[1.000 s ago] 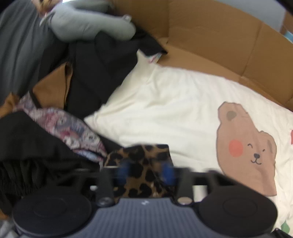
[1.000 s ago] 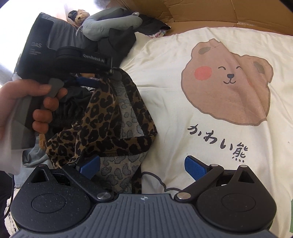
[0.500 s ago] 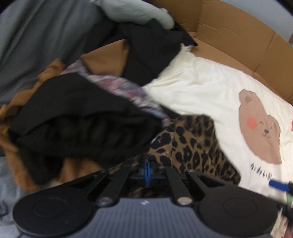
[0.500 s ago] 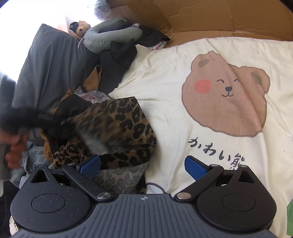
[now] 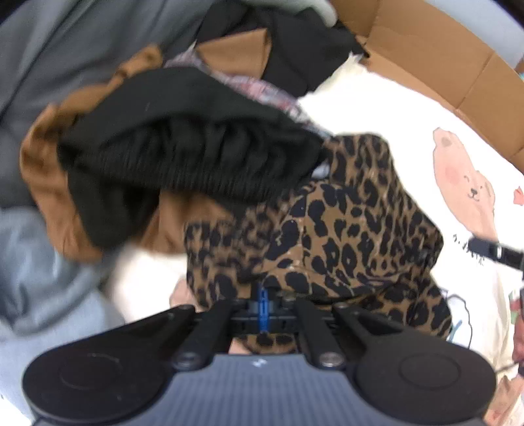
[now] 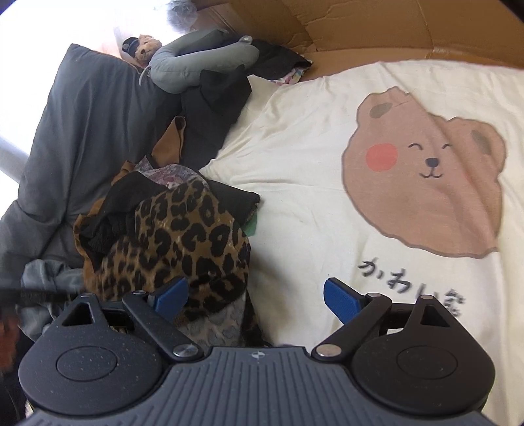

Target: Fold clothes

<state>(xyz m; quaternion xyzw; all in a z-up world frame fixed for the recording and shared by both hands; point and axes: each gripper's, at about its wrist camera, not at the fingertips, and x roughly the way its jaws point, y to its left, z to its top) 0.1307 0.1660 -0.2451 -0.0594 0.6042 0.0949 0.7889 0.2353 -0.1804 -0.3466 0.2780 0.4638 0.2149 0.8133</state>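
A leopard-print garment (image 5: 327, 236) lies bunched on the edge of a clothes pile, partly under a black knit piece (image 5: 183, 157). My left gripper (image 5: 262, 304) is shut on the near hem of this garment. In the right wrist view the same leopard garment (image 6: 183, 236) sits low on the left. My right gripper (image 6: 255, 296) is open above the cream bear-print blanket (image 6: 311, 137). Its left fingertip (image 6: 170, 295) rests by the garment's edge, and only blanket shows between the fingers. The left gripper shows there only as a dark blur at the left edge.
The pile also holds a brown garment (image 5: 42, 183), black clothes (image 6: 213, 111) and a floral piece (image 6: 170, 172). A grey pillow (image 6: 82, 131) and a grey neck cushion (image 6: 196, 62) lie to the left. Cardboard walls (image 6: 360, 26) close the far side.
My left gripper shut on the leopard garment and drew back toward the near left, pulling the cloth along. The hand slid out of the right wrist view. The right gripper stayed open.
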